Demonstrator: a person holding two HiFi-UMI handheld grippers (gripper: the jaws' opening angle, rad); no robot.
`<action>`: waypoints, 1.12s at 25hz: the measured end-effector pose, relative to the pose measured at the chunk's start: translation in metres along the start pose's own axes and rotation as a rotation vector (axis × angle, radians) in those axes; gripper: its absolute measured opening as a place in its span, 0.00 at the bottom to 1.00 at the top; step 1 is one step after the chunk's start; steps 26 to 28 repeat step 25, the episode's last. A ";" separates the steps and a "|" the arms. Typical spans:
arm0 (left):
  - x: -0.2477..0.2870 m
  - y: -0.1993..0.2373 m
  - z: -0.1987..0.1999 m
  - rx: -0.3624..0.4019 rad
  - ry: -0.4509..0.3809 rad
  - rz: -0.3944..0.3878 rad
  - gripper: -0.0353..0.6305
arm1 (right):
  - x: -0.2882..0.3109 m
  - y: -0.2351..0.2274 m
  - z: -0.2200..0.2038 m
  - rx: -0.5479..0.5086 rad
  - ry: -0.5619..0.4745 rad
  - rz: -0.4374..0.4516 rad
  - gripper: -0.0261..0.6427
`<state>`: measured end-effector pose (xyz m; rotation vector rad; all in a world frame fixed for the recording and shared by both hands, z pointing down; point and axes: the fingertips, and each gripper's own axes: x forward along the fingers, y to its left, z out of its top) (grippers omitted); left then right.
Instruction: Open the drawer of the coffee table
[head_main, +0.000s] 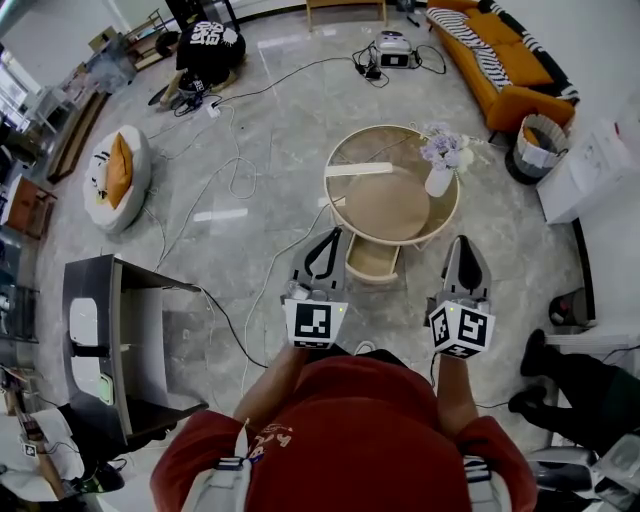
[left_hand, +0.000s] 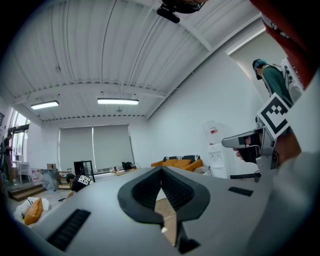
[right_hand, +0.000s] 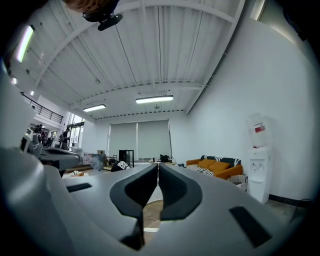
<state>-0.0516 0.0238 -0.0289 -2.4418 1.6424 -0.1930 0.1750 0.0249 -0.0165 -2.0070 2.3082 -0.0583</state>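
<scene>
Three containers show in the head view. The drawer (head_main: 372, 260) stands pulled out from the 6 o'clock side of the round coffee table (head_main: 332, 195), toward the person, and only its bare tan bottom shows inside. A white vase (head_main: 438, 181) stands at about 3 o'clock on the tabletop and holds pale flowers (head_main: 443, 148). A dark bin (head_main: 521, 160) stands on the floor at 2 o'clock from the table, just beside the end of the orange sofa (head_main: 500, 70); it has a pale lining, and what lies in it cannot be made out. The left gripper (head_main: 331, 236) is held level, at 9 o'clock from the drawer, with its tip close to the table's near edge in that view. In the left gripper view its dark fingers (left_hand: 142, 192) meet at the tips with nothing between them, and a strip of tan wood shows through the gap lower down. The right gripper (head_main: 466, 243) is held level at 3 o'clock from the drawer, apart from it and near the table's edge at 5 o'clock. In the right gripper view its fingers (right_hand: 135, 187) are drawn together to a thin slit, and they grip nothing. Whether either gripper touches the table or the drawer cannot be told from these views.
</scene>
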 end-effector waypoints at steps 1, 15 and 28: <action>0.000 -0.001 0.001 -0.004 -0.002 -0.003 0.07 | -0.001 -0.001 -0.001 0.003 0.005 0.005 0.08; -0.001 -0.006 0.004 -0.025 -0.027 -0.023 0.07 | 0.001 -0.007 0.000 0.020 0.001 0.004 0.08; -0.001 -0.007 0.005 -0.031 -0.029 -0.014 0.07 | -0.001 -0.007 -0.002 0.011 0.011 0.005 0.08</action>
